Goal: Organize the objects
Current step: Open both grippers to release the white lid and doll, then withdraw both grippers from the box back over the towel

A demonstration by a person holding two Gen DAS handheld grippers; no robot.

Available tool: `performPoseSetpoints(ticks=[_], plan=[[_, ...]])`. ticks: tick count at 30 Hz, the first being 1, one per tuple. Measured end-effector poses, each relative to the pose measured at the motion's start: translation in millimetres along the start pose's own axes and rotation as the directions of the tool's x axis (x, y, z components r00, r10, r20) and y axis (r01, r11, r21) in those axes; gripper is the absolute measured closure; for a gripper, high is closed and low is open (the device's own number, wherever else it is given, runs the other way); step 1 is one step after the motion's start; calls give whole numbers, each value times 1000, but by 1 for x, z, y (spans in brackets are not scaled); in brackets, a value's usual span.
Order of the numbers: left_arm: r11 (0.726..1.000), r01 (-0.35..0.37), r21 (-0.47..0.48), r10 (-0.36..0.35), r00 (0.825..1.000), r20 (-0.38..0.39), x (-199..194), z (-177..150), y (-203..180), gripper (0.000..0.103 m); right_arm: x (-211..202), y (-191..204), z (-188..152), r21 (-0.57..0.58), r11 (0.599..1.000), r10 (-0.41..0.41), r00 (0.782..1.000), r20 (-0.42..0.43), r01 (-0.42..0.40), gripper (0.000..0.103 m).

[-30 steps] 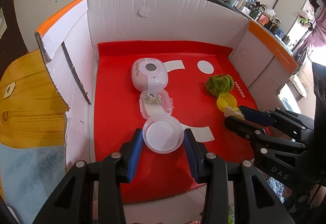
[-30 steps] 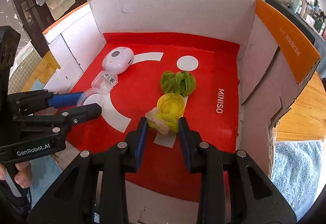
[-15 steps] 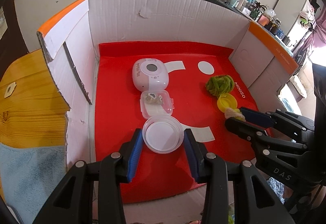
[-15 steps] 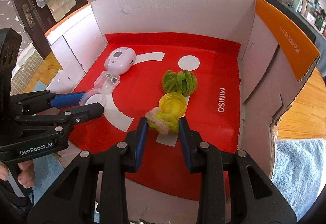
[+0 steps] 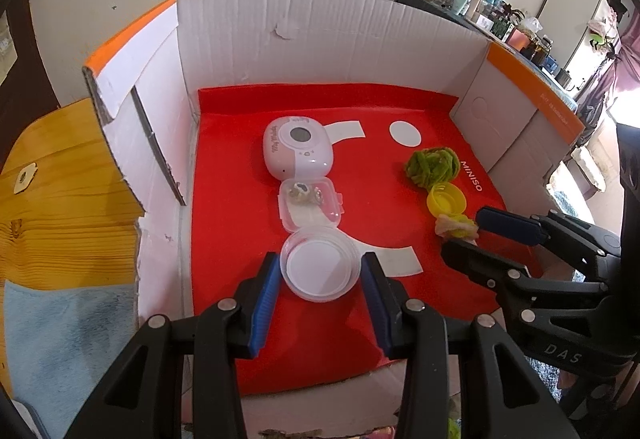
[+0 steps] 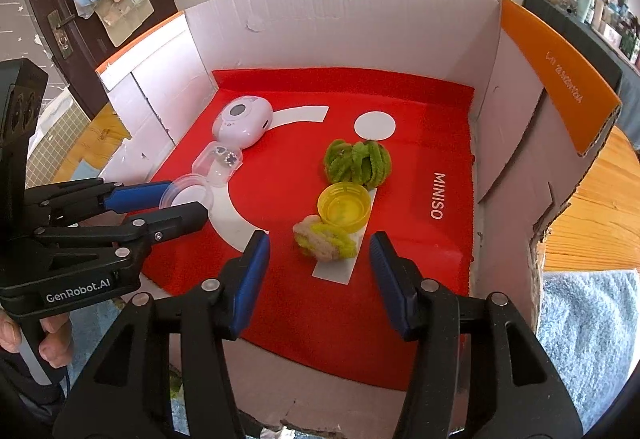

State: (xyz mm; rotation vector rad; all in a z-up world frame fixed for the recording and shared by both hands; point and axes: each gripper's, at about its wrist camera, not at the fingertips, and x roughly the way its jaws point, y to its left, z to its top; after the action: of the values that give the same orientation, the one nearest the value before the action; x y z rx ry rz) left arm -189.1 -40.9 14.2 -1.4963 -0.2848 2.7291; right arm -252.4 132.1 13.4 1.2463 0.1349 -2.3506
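**Six small things on the red mat in the box**

A cardboard box (image 5: 340, 39) with white walls holds a red mat (image 5: 240, 223) and six things. On the left, in a row from far to near: one pink-and-white case (image 5: 298, 149), one small clear square box (image 5: 310, 203) with little trinkets inside, and one round clear lid (image 5: 320, 265). On the right, far to near: one green fuzzy scrunchie (image 6: 357, 161), one empty yellow cap (image 6: 344, 208), touching it, and one yellow-and-cream scrunchie (image 6: 324, 242).

The left gripper (image 5: 319, 279) stands narrowly apart around the round lid, its pads right at the rim; whether they press it I cannot tell. The right gripper (image 6: 319, 271) is opening, fairly wide, its pads clear of the yellow-and-cream scrunchie lying between them on the mat
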Motion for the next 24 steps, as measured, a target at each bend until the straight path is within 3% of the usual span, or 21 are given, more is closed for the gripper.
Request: performPoseSetpoints(ticks=[10, 24], plan=[[1000, -3, -2, 3, 1000, 8, -4, 1, 3, 56, -5, 2, -1, 0, 1000, 0, 1000, 11, 0, 51], [1000, -15, 0, 15, 999, 49, -25, -7, -5, 42, -26, 7, -7, -9, 1000, -8, 999, 50, 8, 39]])
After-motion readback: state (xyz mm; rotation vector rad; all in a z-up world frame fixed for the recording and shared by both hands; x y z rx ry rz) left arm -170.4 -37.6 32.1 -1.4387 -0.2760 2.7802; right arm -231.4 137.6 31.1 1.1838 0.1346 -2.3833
